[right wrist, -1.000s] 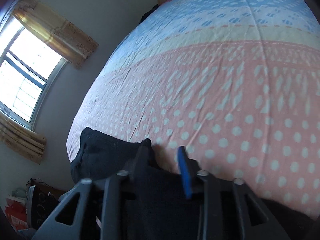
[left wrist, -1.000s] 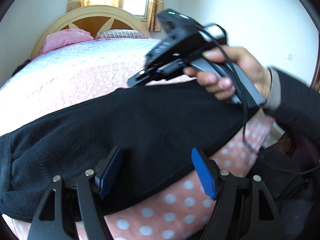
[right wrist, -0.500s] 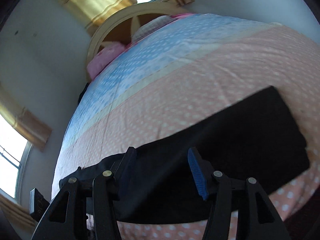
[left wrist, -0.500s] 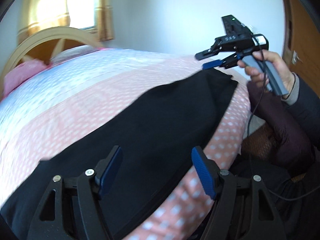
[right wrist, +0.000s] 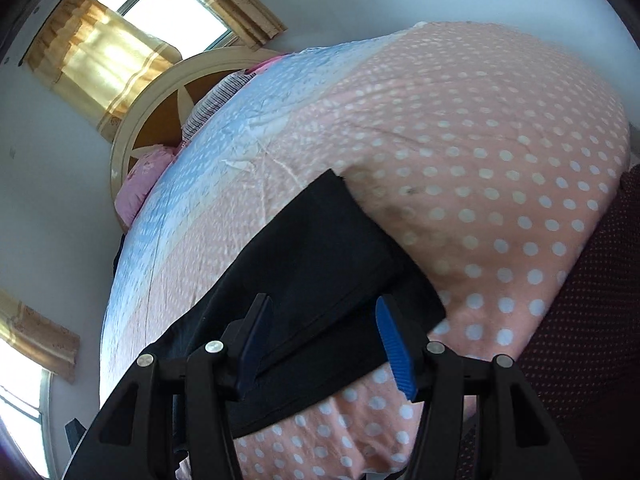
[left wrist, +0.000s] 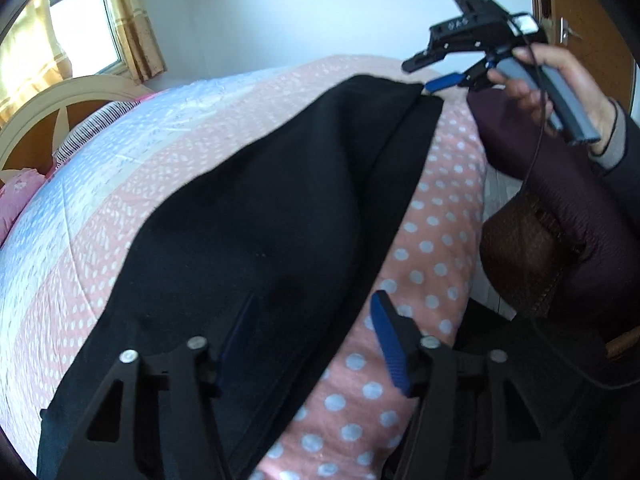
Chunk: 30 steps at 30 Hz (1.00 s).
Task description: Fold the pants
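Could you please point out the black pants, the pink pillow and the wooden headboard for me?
Black pants point(left wrist: 260, 220), left wrist view, on the middle of the spread fabric.
Pink pillow point(right wrist: 140, 186), right wrist view, on its front face.
Wooden headboard point(left wrist: 36, 132), left wrist view, on a brown panel.

A bed point(left wrist: 436, 216) with a pink-and-blue dotted cover carries black pants point(left wrist: 256, 240) stretched along its near edge; pillows point(right wrist: 140, 184) lie at its headboard end.

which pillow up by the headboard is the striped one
The striped pillow is the grey-and-white lined one lying farther onto the bed; the plain pink pillow sits beside it at the bed's edge.
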Motion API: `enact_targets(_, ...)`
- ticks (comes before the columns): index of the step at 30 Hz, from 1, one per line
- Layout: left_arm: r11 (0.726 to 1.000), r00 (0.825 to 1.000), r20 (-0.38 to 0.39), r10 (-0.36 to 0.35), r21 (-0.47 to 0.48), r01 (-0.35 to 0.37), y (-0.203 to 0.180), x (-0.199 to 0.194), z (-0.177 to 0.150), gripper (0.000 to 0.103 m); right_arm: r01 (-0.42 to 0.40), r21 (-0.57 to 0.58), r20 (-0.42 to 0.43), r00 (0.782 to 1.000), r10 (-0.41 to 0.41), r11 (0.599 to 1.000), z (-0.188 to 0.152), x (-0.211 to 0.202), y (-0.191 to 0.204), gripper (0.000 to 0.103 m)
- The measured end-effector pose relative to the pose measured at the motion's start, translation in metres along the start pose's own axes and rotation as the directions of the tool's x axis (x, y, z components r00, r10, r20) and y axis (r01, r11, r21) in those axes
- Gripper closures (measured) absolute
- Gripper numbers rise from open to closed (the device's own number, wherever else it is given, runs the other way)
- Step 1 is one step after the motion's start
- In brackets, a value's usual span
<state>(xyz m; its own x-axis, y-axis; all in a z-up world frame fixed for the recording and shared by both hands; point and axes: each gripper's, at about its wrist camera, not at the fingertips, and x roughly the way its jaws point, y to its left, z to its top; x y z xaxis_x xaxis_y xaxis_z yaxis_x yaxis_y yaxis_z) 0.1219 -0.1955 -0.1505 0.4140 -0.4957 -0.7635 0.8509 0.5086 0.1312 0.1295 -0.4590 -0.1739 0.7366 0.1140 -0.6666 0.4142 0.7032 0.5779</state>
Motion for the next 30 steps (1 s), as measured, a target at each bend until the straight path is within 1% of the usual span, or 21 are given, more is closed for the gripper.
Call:
enact_targets(1,1.0,1.0,-0.013,0.004,-0.007,-0.004,0.001,0.004,0.0,0.05,-0.002,0.014,0.003,1.0,0.002,1.0,0.001,0.0,-0.004,0.048)
enact_targets(4,1.0,1.0,-0.006,-0.006,-0.023,0.006,0.003,0.004,-0.001,0.05,0.012,0.016,0.02,1.0,-0.012,1.0,0.003,-0.001,-0.012,0.048)
enact_targets(6,1.0,1.0,-0.008,-0.006,-0.027,0.006,0.005,0.002,-0.001,0.054,0.008,0.014,0.021,1.0,-0.009,1.0,0.003,0.004,-0.013,0.048)
enact_targets(7,0.999,1.0,-0.007,-0.009,-0.032,0.009,0.004,0.005,-0.001,0.056,0.023,0.012,0.021,1.0,-0.023,1.0,0.004,0.007,-0.014,0.048)
enact_targets(9,0.998,1.0,-0.005,-0.02,-0.055,0.02,0.01,0.002,-0.001,0.056,0.031,0.017,0.028,0.999,-0.031,0.999,0.003,0.012,-0.017,0.048)
enact_targets(11,0.997,1.0,-0.003,-0.027,-0.071,0.027,0.013,0.002,0.0,0.056,0.012,0.015,0.034,0.999,-0.012,1.0,0.004,0.018,-0.02,0.053)
enact_targets(12,0.997,1.0,-0.004,-0.028,-0.073,0.028,0.013,0.002,0.0,0.056,0.014,0.017,0.041,0.999,-0.015,1.0,0.005,0.021,-0.021,0.056)
enact_targets(13,0.997,1.0,-0.004,-0.027,-0.073,0.027,0.012,0.003,0.001,0.056,0.024,0.015,0.048,0.999,-0.025,1.0,0.007,0.022,-0.021,0.07)
enact_targets(14,0.997,1.0,-0.005,-0.023,-0.069,0.023,0.011,0.004,0.001,0.057,0.028,0.003,0.051,0.998,-0.028,1.0,0.007,0.023,-0.02,0.085)
enact_targets(15,0.998,1.0,-0.005,-0.013,-0.06,0.013,0.01,0.005,0.001,0.06,0.024,-0.012,0.057,0.998,-0.023,1.0,0.008,0.022,-0.017,0.091)
enact_targets(16,0.999,1.0,-0.002,-0.002,-0.053,0.002,0.008,0.004,0.002,0.074,0.02,-0.02,0.066,0.998,-0.019,1.0,0.009,0.022,-0.015,0.094)
enact_targets(17,0.999,1.0,0.0,0.001,-0.05,-0.001,0.008,0.004,0.004,0.092,0.016,-0.029,0.077,0.997,-0.013,0.999,0.009,0.02,-0.012,0.095)
enact_targets(18,0.999,1.0,0.005,0.003,-0.054,-0.003,0.008,0.003,0.006,0.095,0.009,-0.046,0.094,0.996,-0.004,0.999,0.009,0.015,-0.009,0.096)
enact_targets(20,0.998,1.0,0.027,0.012,-0.065,-0.01,0.01,-0.001,0.009,0.098,-0.003,-0.071,0.129,0.992,0.012,0.997,0.011,0.004,-0.002,0.097)
enact_targets(22,0.997,0.998,0.057,0.014,-0.08,-0.009,0.014,-0.01,0.011,0.099,-0.014,-0.085,0.158,0.987,0.028,0.996,0.013,-0.009,0.003,0.097)
enact_targets(24,0.996,0.997,0.082,0.012,-0.09,-0.005,0.018,-0.02,0.012,0.099,-0.007,-0.092,0.182,0.983,0.024,0.996,0.014,-0.021,0.004,0.097)
enact_targets(27,0.996,0.995,0.1,-0.008,-0.09,0.017,0.019,-0.029,0.012,0.099,0.023,-0.084,0.17,0.985,-0.008,0.996,0.014,-0.024,-0.004,0.097)
enact_targets(30,0.997,0.996,0.079,-0.031,-0.072,0.036,0.013,-0.022,0.005,0.099,0.054,-0.045,0.124,0.991,-0.048,0.998,0.006,-0.011,-0.025,0.097)
